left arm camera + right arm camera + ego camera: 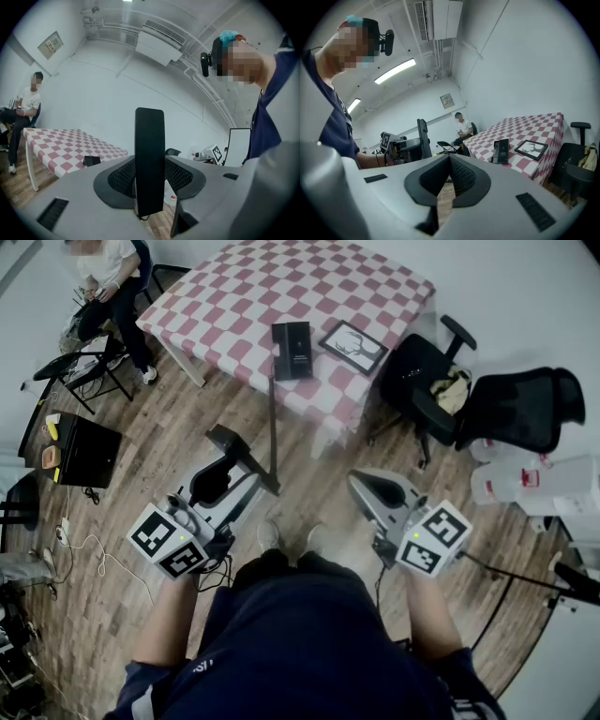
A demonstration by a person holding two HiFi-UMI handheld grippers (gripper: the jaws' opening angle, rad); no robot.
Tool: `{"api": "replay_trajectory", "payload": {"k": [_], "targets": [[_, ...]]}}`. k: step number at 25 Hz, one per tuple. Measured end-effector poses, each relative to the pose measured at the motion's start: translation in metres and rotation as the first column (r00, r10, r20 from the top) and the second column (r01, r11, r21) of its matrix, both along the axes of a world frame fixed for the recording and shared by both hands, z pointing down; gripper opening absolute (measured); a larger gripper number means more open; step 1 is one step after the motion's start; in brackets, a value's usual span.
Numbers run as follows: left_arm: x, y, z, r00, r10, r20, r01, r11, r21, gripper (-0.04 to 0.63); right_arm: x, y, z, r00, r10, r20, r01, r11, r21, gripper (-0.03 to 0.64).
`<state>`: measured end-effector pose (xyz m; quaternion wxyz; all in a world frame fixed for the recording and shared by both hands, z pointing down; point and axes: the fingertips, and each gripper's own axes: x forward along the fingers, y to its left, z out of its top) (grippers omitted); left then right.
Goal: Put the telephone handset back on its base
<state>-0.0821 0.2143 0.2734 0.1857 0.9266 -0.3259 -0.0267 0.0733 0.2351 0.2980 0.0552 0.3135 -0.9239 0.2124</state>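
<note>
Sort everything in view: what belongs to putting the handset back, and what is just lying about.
Job:
- handset, clamped in the left gripper
- base, on the checked table

Lying about:
- picture frame, beside the base
- office chair
- plastic jugs on the floor
- seated person

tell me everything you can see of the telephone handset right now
The telephone handset is a flat, narrow black slab with rounded corners, matte like plastic, with no keys or screen showing on the side in view. It stands upright in the left gripper, clamped between its ribbed fingers, with its top well clear of them. It is held in the air, away from the base on the checked table.
</note>
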Motion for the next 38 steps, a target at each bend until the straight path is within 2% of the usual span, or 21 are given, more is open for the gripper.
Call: {"api": "replay_trajectory", "payload": {"k": [9,14,25,38], "targets": [[0.003,-0.005,0.004,1.000,-0.012,0.004,0.012,1.000,-0.011,0.216,0.005,-0.008,0.006,1.000,-0.003,0.001,0.003,1.000,-0.013,0.015],[0.005,-0.006,0.011,0.999,-0.035,0.006,0.036,0.999,-0.033,0.216,0.014,-0.016,0.014,1.000,0.025,0.010,-0.024,0.998,-0.056,0.018],[0.029,-0.004,0.021,0.996,-0.086,0.029,0.088,0.994,-0.060,0.216,0.054,-0.014,0.032,0.999,0.030,0.040,-0.026,0.994,-0.111,0.018],[0.050,-0.007,0.019,0.995,-0.090,0.040,0.092,0.995,-0.045,0.216,0.077,-0.021,0.045,0.996,0.052,0.075,-0.036,0.979,-0.199,0.018]]}}
